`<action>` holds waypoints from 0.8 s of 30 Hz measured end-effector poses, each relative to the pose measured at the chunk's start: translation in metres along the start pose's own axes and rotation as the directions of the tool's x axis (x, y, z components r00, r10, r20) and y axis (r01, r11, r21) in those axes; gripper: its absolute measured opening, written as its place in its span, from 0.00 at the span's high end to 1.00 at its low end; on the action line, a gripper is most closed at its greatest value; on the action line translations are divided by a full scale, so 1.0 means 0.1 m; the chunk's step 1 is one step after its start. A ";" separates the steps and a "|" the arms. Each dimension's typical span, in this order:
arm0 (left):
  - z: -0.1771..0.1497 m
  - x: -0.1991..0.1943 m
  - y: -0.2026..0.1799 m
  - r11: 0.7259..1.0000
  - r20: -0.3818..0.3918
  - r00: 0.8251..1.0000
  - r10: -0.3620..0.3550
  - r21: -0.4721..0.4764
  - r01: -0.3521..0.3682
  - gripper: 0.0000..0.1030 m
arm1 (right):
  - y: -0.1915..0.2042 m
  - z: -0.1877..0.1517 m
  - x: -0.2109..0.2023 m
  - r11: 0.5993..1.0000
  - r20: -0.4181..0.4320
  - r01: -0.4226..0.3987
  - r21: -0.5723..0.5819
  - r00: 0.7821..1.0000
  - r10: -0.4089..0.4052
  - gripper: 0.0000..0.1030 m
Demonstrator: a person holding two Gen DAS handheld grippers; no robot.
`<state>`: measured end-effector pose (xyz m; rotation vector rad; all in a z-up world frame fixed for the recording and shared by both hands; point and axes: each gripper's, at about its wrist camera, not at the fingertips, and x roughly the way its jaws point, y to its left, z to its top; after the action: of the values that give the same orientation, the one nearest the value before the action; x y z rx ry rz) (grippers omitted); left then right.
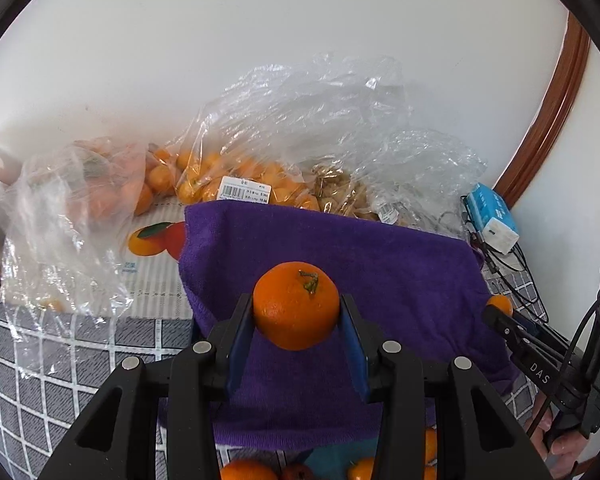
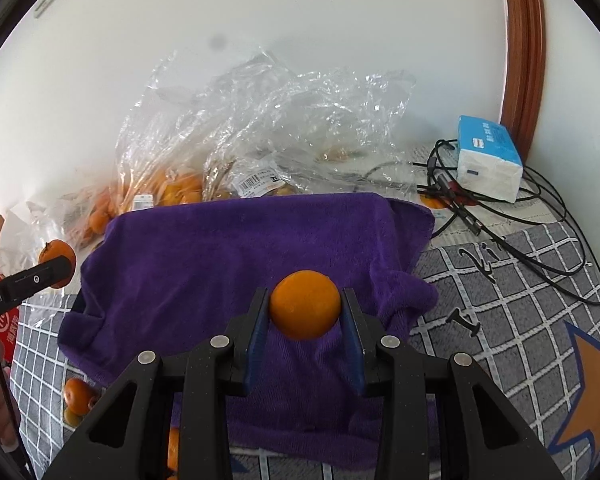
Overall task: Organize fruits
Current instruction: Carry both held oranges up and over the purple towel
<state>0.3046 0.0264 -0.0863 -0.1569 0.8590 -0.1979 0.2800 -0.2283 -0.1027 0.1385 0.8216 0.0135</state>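
Note:
My left gripper (image 1: 297,308) is shut on a large orange (image 1: 296,306) with a green stem, held above a purple towel (image 1: 380,264). My right gripper (image 2: 305,308) is shut on a smaller orange (image 2: 304,305) above the same towel (image 2: 220,248). The right gripper shows at the right edge of the left wrist view (image 1: 500,312), the left gripper at the left edge of the right wrist view (image 2: 56,264). Loose oranges (image 1: 246,470) lie below the towel's near edge, and more show in the right wrist view (image 2: 78,396).
Clear plastic bags of small oranges (image 1: 228,176) and of brownish produce (image 1: 348,196) lie against the white wall behind the towel. A blue-and-white tissue pack (image 2: 488,160) sits on tangled black cables (image 2: 520,216) at the right. A grey checked cloth (image 2: 500,320) covers the surface.

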 end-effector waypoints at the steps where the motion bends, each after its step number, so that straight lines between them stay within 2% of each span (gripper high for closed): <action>1: 0.01 0.05 0.01 1.000 -0.007 1.000 -0.004 -0.002 0.004 0.62 | 0.00 0.01 0.05 1.000 -0.006 0.002 -0.001 1.000 -0.002 0.66; 11: 0.00 0.50 0.21 0.999 -0.083 0.997 -0.006 -0.037 0.002 0.62 | 0.02 0.04 0.46 0.999 -0.071 0.028 -0.029 0.997 -0.030 0.66; 17: -0.06 0.61 0.25 0.999 -0.107 0.994 0.007 -0.037 -0.011 0.62 | 0.06 0.00 0.64 0.999 -0.107 0.026 -0.047 0.994 -0.031 0.66; 24: -0.10 0.68 0.19 1.000 -0.121 0.992 0.016 -0.013 -0.018 0.62 | 0.05 0.02 0.68 1.000 -0.103 0.021 -0.005 0.994 -0.022 0.66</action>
<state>0.3423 0.0287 -0.1463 -0.1517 0.9823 -0.1871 0.3283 -0.2194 -0.1500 0.1257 0.9261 0.0023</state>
